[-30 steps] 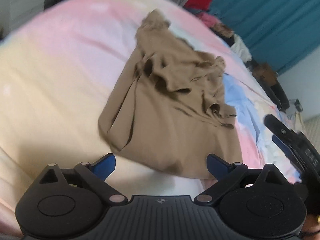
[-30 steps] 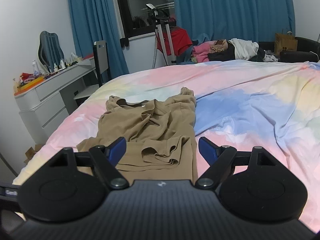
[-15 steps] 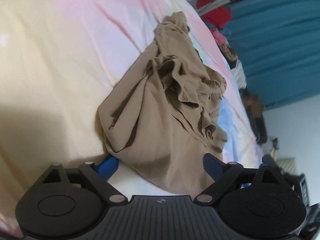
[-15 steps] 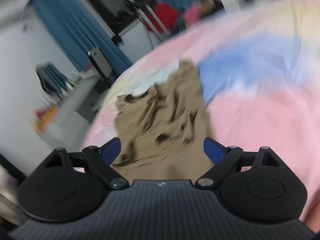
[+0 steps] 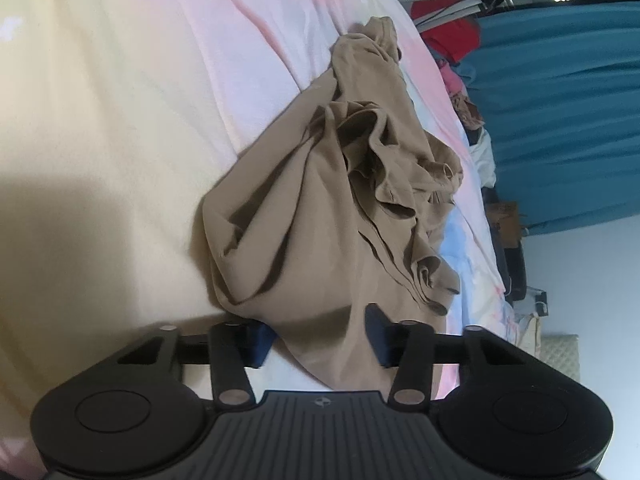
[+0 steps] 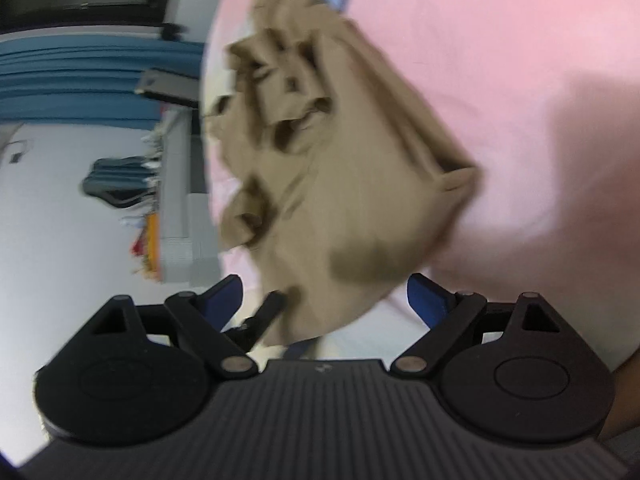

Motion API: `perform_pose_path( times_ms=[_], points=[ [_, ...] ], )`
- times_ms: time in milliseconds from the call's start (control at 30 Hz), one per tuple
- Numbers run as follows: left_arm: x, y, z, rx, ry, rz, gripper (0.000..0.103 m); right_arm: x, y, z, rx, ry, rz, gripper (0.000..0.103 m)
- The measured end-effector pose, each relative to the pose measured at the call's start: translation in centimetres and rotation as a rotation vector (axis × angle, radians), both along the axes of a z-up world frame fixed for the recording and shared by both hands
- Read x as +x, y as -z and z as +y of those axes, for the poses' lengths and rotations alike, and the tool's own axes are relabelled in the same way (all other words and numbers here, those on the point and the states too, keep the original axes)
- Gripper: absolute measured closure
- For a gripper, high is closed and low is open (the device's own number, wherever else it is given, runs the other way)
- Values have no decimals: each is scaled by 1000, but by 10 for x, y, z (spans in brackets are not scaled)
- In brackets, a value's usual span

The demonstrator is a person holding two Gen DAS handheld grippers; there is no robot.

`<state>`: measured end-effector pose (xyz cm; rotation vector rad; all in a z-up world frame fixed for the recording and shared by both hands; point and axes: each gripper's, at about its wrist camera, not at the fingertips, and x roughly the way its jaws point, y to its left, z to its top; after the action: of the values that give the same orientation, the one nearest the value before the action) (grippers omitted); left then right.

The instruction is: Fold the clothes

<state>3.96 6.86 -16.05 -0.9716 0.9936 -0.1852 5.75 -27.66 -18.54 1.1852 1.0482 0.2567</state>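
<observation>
A tan garment (image 5: 320, 200) lies crumpled on the pastel bed cover (image 5: 120, 120), its hem nearest me. My left gripper (image 5: 320, 338) is low at that hem and its jaws are closing. The cloth's corner fills the gap between the blue pads, which still stand apart. In the blurred right wrist view the same garment (image 6: 340, 160) spreads over the pink cover (image 6: 520, 80). My right gripper (image 6: 324, 300) stands wide open, with the hem's other end in the gap and touching neither pad. A black tool part (image 6: 262, 316) pokes in beside that hem.
Blue curtains (image 5: 560, 120) and a heap of red and pink clothes (image 5: 452, 40) lie beyond the bed's far side. A white dresser (image 6: 176, 200), a chair (image 6: 168, 84) and more curtain (image 6: 80, 80) stand off the bed's other edge.
Both grippers have rolled and sunk to the garment's near hem. The left jaws have narrowed around the cloth; the right jaws stay wide. The garment now fills more of each view.
</observation>
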Motion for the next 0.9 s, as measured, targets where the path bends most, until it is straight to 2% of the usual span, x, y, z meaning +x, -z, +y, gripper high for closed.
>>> perform_pose_path(
  times_ms=[33, 67, 133, 167, 200, 233, 300, 500, 700, 767, 900],
  points=[
    [1, 0, 0, 3, -7, -2, 71, 1, 4, 0, -16, 11, 22, 18],
    [1, 0, 1, 8, -13, -4, 75, 0, 8, -2, -17, 34, 41, 27],
    [2, -2, 2, 10, -24, -15, 86, 0, 14, -7, -22, 82, 58, 30],
    [2, -3, 2, 9, -29, -25, 89, 1, 15, -9, -27, 107, 56, 41],
    [2, -4, 3, 10, -31, -35, 90, 2, 14, -9, -43, 118, 47, 56],
    [2, -6, 3, 11, -32, -46, 91, 4, 12, -9, -59, 129, 37, 63],
    [2, -12, 1, 20, -31, -80, 94, 4, 6, -8, -85, 140, -8, 85],
    [-12, -55, 4, 7, -31, -223, 96, -7, -41, -2, -140, 143, -216, 90],
    [-44, -112, 3, -36, -30, -327, 97, -35, -98, -19, -116, 156, -327, 90],
    [-65, -126, 1, -32, -31, -344, 97, -52, -111, -21, -107, 151, -340, 90],
    [-109, -138, -1, -64, -46, -296, 96, -90, -130, -26, -87, 146, -341, 90]
  ],
)
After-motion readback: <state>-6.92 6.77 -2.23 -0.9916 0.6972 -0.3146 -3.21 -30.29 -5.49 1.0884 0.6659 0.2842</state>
